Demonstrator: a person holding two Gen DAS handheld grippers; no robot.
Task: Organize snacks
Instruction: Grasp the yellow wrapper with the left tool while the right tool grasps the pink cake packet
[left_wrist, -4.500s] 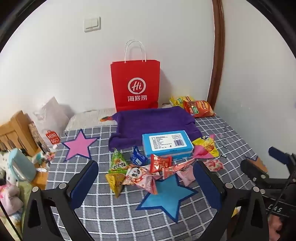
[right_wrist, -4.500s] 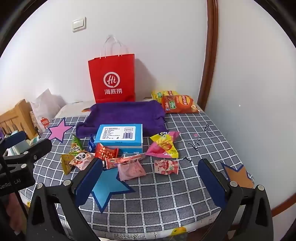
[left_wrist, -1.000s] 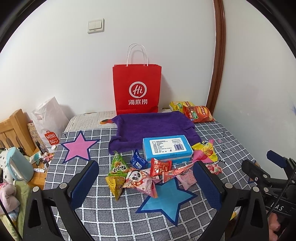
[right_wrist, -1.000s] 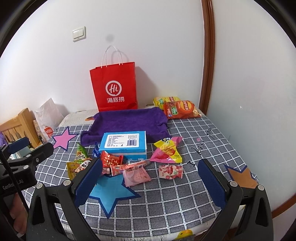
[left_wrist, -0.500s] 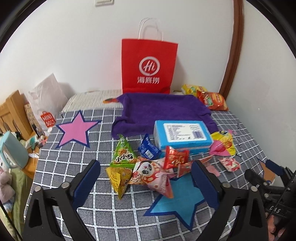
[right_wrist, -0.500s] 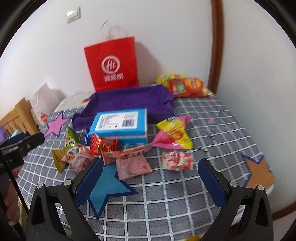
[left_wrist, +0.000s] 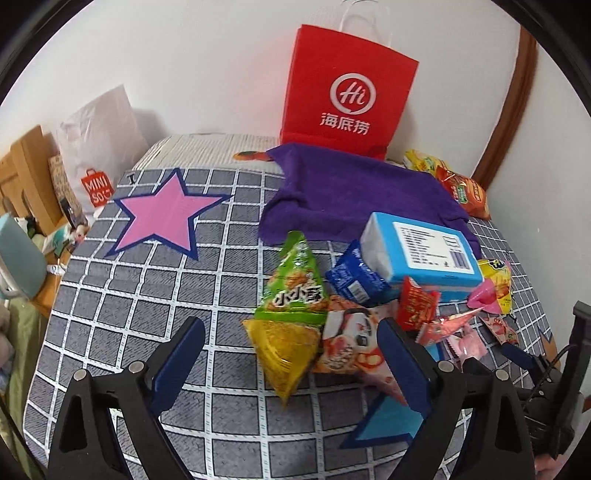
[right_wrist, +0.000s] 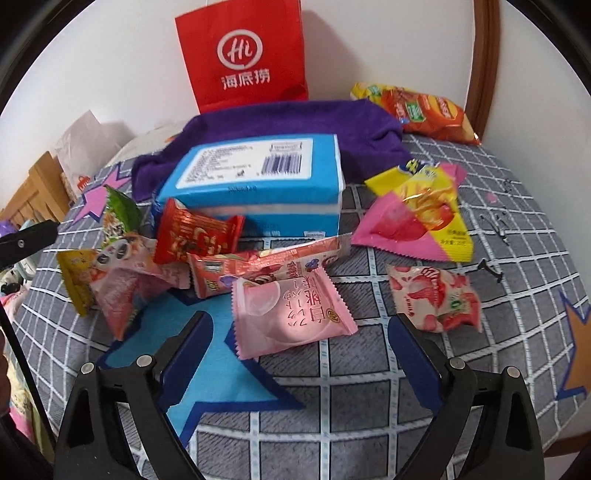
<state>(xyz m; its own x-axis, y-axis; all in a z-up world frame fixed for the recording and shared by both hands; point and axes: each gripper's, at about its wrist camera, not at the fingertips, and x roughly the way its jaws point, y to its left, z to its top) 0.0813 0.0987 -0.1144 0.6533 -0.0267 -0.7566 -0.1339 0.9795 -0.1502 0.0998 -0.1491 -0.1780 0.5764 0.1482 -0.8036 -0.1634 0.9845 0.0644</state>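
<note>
— Where are the snacks?
— Yellow packet (left_wrist: 286, 354) between the left tool's (left_wrist: 291, 363) spread jaws; pink packet (right_wrist: 291, 314) just ahead of the right tool (right_wrist: 301, 350), whose jaws have been narrowing, nothing gripped.
— Touching?
— Seemingly not.

A home bedroom is suggested: a bed (left_wrist: 110, 295) is covered with a grey checked sheet, a wooden headboard (left_wrist: 26, 173) is seen at one edge, and a shopping bag (left_wrist: 347, 92) is propped against a plain white wall, though the rest is cropped
</note>
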